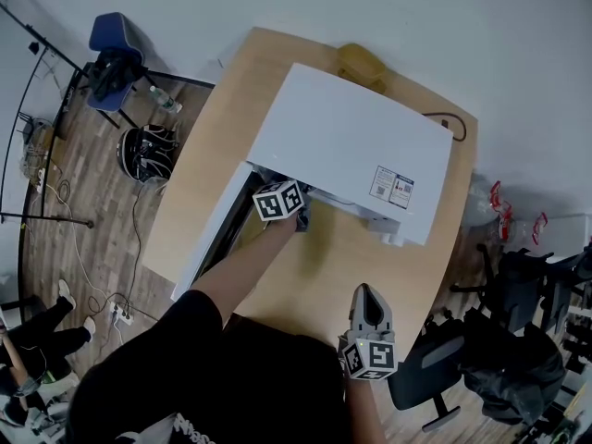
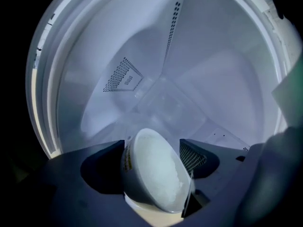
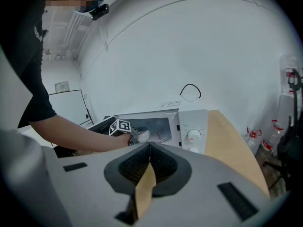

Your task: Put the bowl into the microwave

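Sitting between the left gripper's (image 2: 152, 144) parted jaws: bowl (image 2: 156, 176), inside microwave (image 2: 215, 74).

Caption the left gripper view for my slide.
White round bowl tilted between jaws of the left tool, inside the white microwave.

A blue chair (image 1: 111, 37) stands well apart from the wooden table (image 1: 208, 137).

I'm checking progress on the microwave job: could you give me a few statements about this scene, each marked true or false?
1. The bowl is between the left gripper's jaws. True.
2. The microwave's door is closed. False: it stands open.
3. The right gripper's jaws are wide apart. False: they are together, with nothing between them.
4. The left gripper reaches into the microwave. True.
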Tool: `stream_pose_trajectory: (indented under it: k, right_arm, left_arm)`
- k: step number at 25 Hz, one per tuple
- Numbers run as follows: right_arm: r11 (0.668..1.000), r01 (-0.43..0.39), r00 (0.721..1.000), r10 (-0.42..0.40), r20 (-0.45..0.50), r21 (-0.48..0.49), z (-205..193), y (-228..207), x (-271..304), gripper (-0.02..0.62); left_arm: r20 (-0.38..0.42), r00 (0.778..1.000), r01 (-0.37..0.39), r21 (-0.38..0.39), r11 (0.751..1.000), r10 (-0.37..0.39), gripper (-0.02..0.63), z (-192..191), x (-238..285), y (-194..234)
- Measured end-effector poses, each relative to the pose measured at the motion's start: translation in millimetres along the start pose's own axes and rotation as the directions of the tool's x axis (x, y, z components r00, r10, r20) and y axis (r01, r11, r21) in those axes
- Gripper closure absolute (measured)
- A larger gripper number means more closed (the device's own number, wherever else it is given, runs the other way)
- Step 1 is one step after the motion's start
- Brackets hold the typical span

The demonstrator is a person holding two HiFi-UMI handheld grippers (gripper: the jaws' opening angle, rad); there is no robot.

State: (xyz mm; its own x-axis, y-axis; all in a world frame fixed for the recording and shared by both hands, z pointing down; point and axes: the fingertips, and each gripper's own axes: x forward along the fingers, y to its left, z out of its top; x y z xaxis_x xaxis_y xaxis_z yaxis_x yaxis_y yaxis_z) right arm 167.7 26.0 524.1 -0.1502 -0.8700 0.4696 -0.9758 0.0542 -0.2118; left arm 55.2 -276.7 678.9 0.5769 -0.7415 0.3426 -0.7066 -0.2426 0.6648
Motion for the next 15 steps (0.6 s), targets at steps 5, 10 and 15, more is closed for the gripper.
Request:
stream_pose_trajectory:
  k: [5,10,15]
  right_arm:
    - [1.0,-0.014,1.0,0.014,-0.003,-0.011,0.9,3.5,0.9,0.534]
    - [1.0,-0.022,1.0,0.022,0.001,-0.008,0.7,4.6,0.5,0.534]
    - [1.0,-0.02,1.0,0.02,-0.002,-0.008,-2.0,8.5,-1.5,0.534]
  left_arm:
    - [-0.01,1.0,-0.002,-0.003,1.0,0.002,0.272,-3.7,-8.0,0.0]
    - [-0.013,1.0,0.011,-0.03,0.999,-0.011,0.268,-6.7,-18.8,1.4]
    - [-0.027,0.999,0.02,0.012,1.0,-0.019,0.268,-11.5,-24.4,4.5]
